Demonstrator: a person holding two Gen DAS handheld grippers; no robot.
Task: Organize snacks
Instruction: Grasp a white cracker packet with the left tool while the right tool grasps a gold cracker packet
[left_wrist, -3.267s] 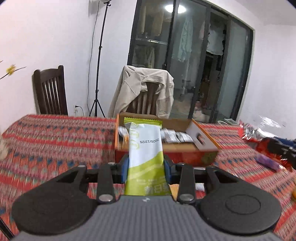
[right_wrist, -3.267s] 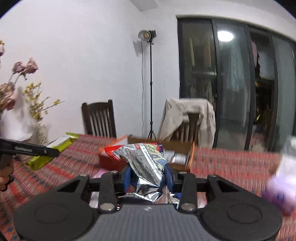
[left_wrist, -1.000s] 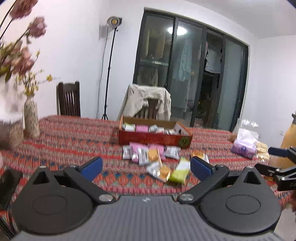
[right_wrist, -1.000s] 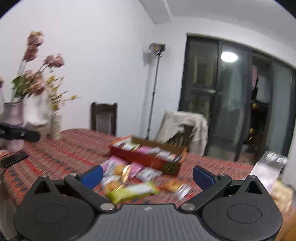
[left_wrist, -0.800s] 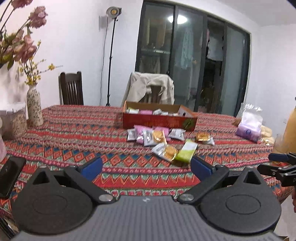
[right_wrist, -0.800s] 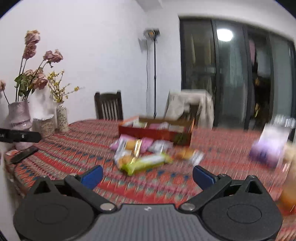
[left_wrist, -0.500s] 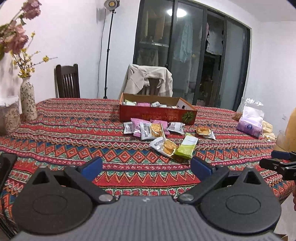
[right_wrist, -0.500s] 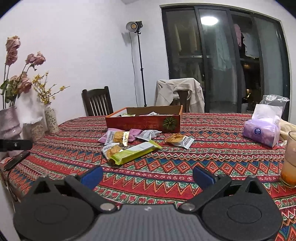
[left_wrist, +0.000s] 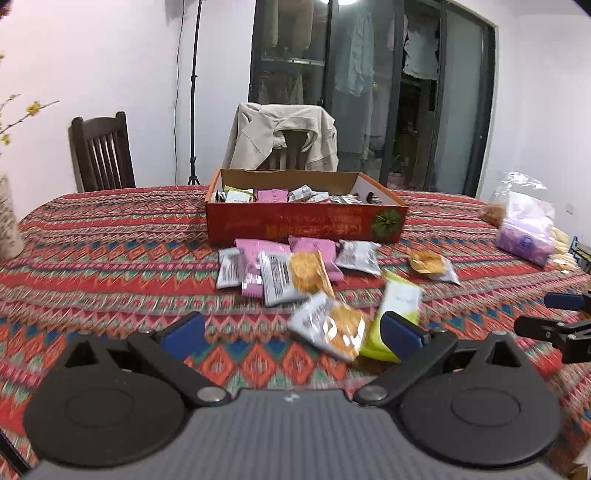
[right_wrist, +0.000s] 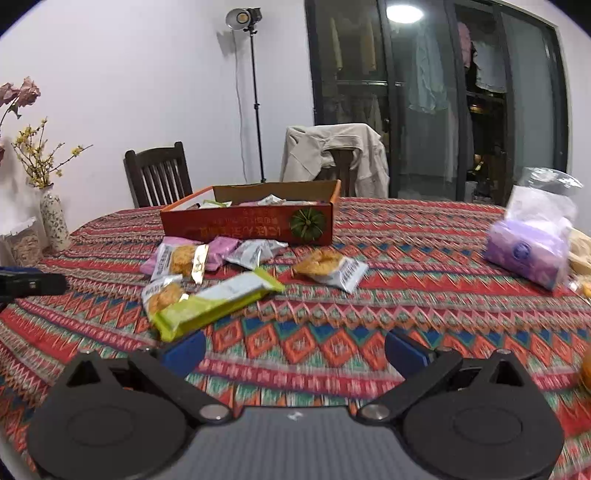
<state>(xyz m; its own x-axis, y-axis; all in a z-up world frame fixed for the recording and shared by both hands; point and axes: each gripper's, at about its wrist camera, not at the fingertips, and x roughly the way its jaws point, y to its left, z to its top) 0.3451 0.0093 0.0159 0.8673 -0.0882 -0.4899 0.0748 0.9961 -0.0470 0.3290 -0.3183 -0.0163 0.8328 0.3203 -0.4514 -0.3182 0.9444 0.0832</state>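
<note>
left gripper (left_wrist: 291, 328) fingers spread wide, empty | right gripper (right_wrist: 293, 349) fingers wide apart, empty | green bar (right_wrist: 214, 304) nearest, mid-surface toward near edge, beside cookie pack (left_wrist: 328, 325): light, crinkly, slippery film, pinch across its middle | loose packs (left_wrist: 288, 269) beyond | box (left_wrist: 306, 225) toward far edge, part filled

The box (left_wrist: 306, 225) sits on the table (left_wrist: 110, 236) at twelve o'clock, packets inside it. Loose snack packets (left_wrist: 291, 269) lie just before it. The long packet (left_wrist: 397, 306) lies nearer, at one o'clock, touching a cracker packet (left_wrist: 328, 325). A tissue pack (left_wrist: 524, 240) lies at two o'clock. Behind the box stands a chair with a jacket (left_wrist: 284, 136); another chair (left_wrist: 99, 151) stands at ten o'clock.
</note>
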